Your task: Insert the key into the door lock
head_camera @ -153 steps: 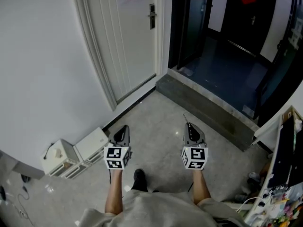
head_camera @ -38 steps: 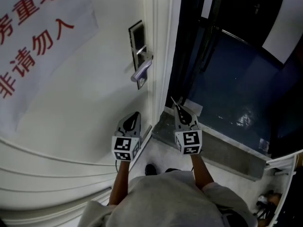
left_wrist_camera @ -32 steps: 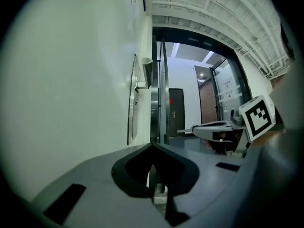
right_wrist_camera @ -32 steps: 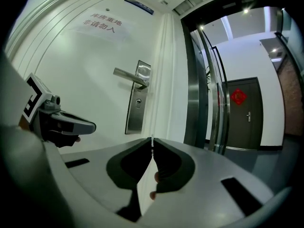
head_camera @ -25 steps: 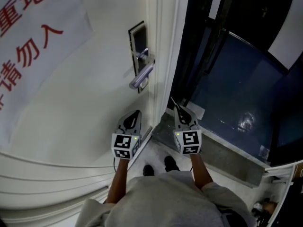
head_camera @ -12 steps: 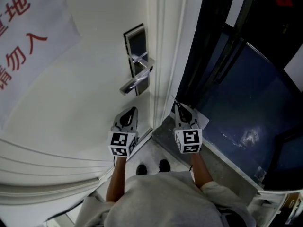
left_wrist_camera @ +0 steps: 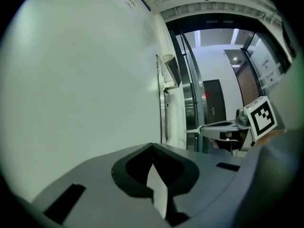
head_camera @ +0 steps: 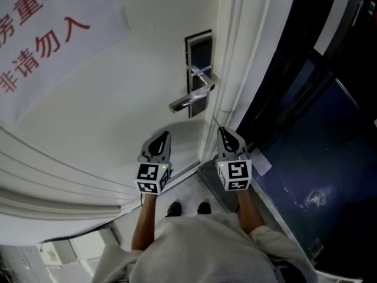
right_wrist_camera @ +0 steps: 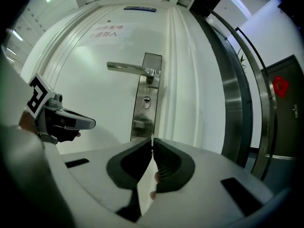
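Observation:
The white door (head_camera: 118, 99) carries a steel lock plate (head_camera: 199, 69) with a lever handle (head_camera: 189, 101). In the right gripper view the plate (right_wrist_camera: 145, 96) stands straight ahead, its keyhole (right_wrist_camera: 146, 100) below the handle (right_wrist_camera: 127, 68). My right gripper (head_camera: 222, 133) is shut on a thin metal key (head_camera: 216, 124), which sticks out forward just below and right of the plate, apart from it. Between the jaws the key (right_wrist_camera: 151, 140) shows edge-on. My left gripper (head_camera: 164, 135) is shut and empty, held close to the door, lower left of the handle.
A paper sign with red characters (head_camera: 47, 34) hangs on the door at upper left. The white door frame (head_camera: 241, 69) runs just right of the lock. Beyond it lie a dark metal-framed opening (head_camera: 318, 99) and a dark floor (head_camera: 306, 175).
The view has swung towards the door, so the lock plate now stands above and between the grippers. Both grippers turned left with it and kept their jaws shut.

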Available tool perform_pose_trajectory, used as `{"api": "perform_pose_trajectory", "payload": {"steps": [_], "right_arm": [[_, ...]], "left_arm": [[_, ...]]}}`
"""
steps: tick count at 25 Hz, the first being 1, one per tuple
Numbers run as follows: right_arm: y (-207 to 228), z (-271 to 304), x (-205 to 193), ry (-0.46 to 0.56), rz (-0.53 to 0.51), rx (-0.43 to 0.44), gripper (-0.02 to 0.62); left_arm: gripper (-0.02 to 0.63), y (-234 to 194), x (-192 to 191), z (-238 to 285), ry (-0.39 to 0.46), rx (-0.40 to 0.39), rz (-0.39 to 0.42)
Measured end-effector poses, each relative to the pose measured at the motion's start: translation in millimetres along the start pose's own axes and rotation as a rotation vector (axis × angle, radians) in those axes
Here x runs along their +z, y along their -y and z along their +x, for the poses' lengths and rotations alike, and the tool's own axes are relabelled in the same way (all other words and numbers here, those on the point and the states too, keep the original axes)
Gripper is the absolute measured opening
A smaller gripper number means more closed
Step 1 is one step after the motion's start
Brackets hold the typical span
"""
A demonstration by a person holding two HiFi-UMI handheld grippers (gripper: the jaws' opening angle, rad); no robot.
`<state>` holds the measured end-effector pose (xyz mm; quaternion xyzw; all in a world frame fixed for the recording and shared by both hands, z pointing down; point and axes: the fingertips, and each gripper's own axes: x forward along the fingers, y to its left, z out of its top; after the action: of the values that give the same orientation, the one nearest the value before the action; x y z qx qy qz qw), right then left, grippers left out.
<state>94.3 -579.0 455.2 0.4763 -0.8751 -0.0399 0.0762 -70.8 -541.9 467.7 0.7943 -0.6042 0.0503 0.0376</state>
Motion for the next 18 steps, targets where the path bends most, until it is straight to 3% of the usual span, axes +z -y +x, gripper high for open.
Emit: {"api": "perform_pose_trajectory", "payload": {"steps": [8,13,18], "right_arm": [[-26.5,16.6,10.9,0.035,-0.018,0.114,0.030],[-28.3,19.1,20.0,0.056,-0.056,0.136,0.031],[-23.1,20.7,41.1,0.101,-0.200,0.122,0.031]], "left_arm": [[0.017,-31.8,-1.9,-26.2,0.006,0.128,-0.009],[0.017,-34.4,1.5,-30.3,0.011,0.143,-0.003],[0.017,-29.8,2.6,-26.1,0.015,0.129,-0.001]]}}
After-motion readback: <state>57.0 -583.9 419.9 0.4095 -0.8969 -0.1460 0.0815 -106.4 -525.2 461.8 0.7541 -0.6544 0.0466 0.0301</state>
